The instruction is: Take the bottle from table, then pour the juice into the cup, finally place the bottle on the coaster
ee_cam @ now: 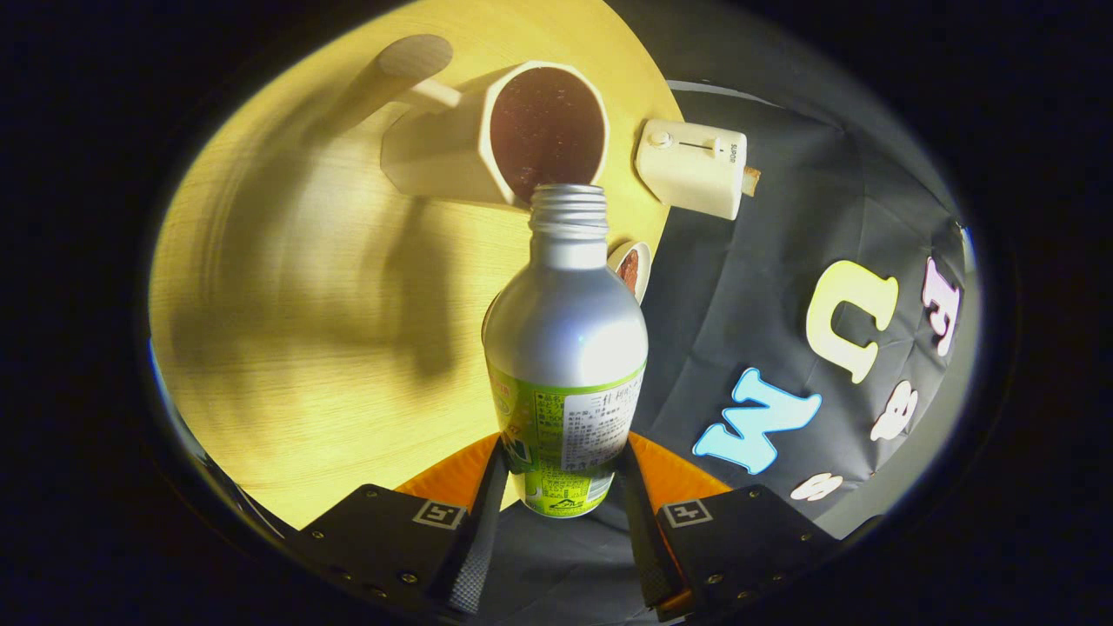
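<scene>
Silver aluminium shows along the upper body of the bottle [565, 348], which the tool [561, 513] has clamped by its green-labelled lower half, one finger pressed on each side. The grip sits low, near the base, probably so that the neck is free to swing over a rim. The bottle is uncapped, its threaded mouth meeting the near lip of the cream faceted cup [496, 139]. The whole scene is rolled sideways, which suggests the tool is tipped for pouring.

The cup stands on the pale wood bench [304, 287], handle pointing away from the bottle, and already holds dark reddish-brown juice with small bubbles, up to near the rim. I cannot tell how much is left in the bottle, nor see a clear stream.

Just beside the bottle's shoulder a small round coaster [632, 268] lies on the bench, near the edge. Beyond it sits a cream boxy device with a knob [693, 165].
</scene>
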Available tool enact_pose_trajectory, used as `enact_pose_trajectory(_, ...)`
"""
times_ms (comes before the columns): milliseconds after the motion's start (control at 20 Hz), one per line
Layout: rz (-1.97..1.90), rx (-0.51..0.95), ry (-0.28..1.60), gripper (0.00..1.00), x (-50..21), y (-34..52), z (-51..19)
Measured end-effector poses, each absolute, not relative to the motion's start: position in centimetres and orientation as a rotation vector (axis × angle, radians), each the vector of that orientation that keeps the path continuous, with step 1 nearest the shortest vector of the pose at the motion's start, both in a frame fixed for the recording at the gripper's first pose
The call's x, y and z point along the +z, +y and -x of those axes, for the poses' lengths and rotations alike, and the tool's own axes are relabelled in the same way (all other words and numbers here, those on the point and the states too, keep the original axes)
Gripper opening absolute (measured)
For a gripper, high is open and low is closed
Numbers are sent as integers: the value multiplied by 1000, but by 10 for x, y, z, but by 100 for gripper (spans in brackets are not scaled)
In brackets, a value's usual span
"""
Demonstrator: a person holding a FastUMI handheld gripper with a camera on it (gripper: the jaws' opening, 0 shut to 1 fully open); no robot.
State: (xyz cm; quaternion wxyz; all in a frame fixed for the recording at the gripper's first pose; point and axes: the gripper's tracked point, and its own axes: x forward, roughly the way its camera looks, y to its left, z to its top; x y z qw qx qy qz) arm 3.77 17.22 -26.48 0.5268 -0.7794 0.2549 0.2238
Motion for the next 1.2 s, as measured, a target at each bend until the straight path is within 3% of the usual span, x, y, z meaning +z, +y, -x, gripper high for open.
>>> enact_pose_trajectory(1200,1973,551,634,67,-251,169,-43)
